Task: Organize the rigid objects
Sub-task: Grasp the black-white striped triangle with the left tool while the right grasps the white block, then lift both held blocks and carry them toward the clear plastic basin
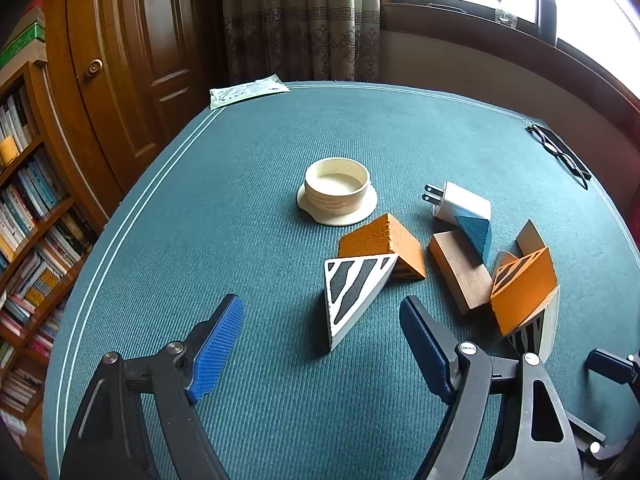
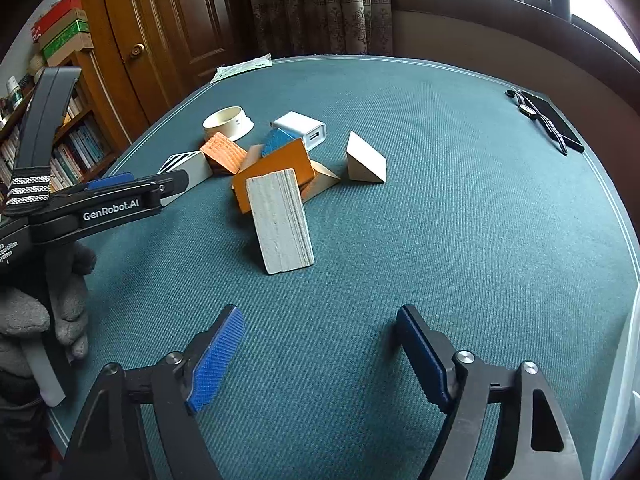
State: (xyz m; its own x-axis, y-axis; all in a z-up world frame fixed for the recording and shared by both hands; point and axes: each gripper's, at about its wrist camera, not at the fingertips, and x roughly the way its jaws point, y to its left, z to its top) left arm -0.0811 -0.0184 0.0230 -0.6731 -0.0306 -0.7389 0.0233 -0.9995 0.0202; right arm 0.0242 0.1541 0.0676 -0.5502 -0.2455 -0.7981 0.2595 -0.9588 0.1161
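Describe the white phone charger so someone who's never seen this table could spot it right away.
On the teal table, find the cluster of wooden blocks right of the round cream container. The white charger lies at the cluster's far edge, against a blue-faced wedge. It alone is smooth plastic with two metal prongs.

Bare cloth [image 2: 440, 220] right of block pile [image 2: 276, 168]

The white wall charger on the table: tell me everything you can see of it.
The white wall charger is a small, glossy, plastic-looking cube with rounded edges. Two flat metal prongs stick out of one end, pointing toward the cream bowl; the right wrist view shows a USB port on the opposite end. It lies on its side on the teal tablecloth at the far edge of the block pile, with the blue wedge block against it. No cable is plugged in, and neither gripper touches it.
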